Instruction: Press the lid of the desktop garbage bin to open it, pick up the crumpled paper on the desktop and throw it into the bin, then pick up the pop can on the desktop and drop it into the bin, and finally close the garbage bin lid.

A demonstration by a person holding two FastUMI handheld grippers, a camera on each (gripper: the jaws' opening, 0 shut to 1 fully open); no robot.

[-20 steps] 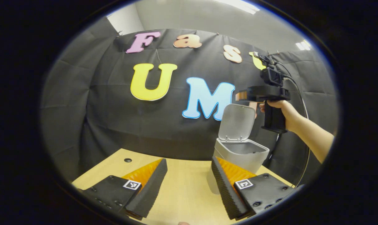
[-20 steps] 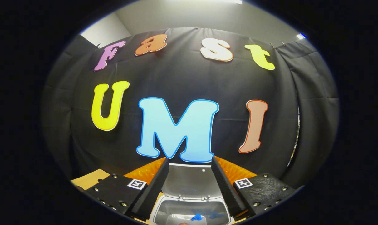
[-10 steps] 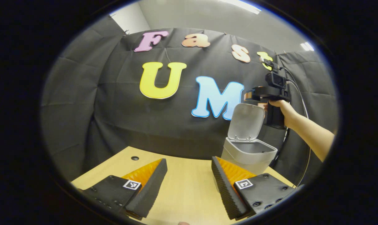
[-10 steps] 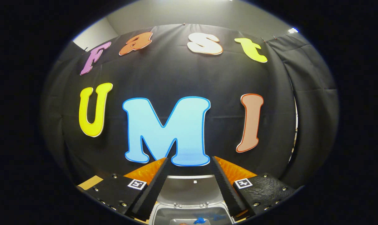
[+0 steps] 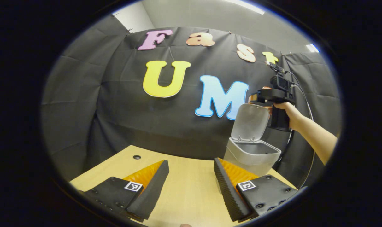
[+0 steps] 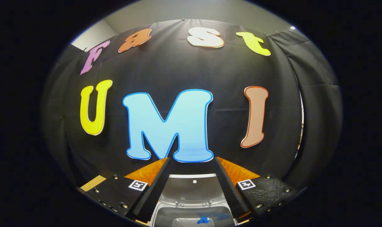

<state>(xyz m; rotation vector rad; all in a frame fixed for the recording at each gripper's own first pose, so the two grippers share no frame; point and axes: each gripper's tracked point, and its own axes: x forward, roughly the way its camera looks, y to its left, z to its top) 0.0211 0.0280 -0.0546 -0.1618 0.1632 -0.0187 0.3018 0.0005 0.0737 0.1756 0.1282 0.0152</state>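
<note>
A pale grey garbage bin (image 5: 252, 154) stands open at the far right of a light wooden desk (image 5: 184, 195), its lid (image 5: 250, 122) swung up on two small hinges and tilted back toward the black booth wall. The bin's lower front is hidden behind the left gripper's right finger in the left gripper view, and its floor cannot be seen from that side. In the right gripper view the bin (image 6: 194, 217) is cut off at the bottom edge; inside lie a pale shape and a scrap of blue (image 6: 204, 219), too small and too cropped to identify.

One bin, one lid and two grippers are on show. The left gripper (image 5: 191, 186) hangs low over the bare desk, well apart from the bin, its fingers spread wide with nothing between them. The right gripper (image 5: 265, 96), seen from the left gripper view, is held in a hand (image 5: 288, 108) at the level of the lid's top edge, just behind it; whether it touches the lid cannot be told, and its fingers are partly hidden there. From its own camera, the right gripper (image 6: 191, 186) has its fingers spread, empty, framing the raised lid (image 6: 191, 189) from above. A small dark hole (image 5: 136, 157) marks the desk's far left.
</note>
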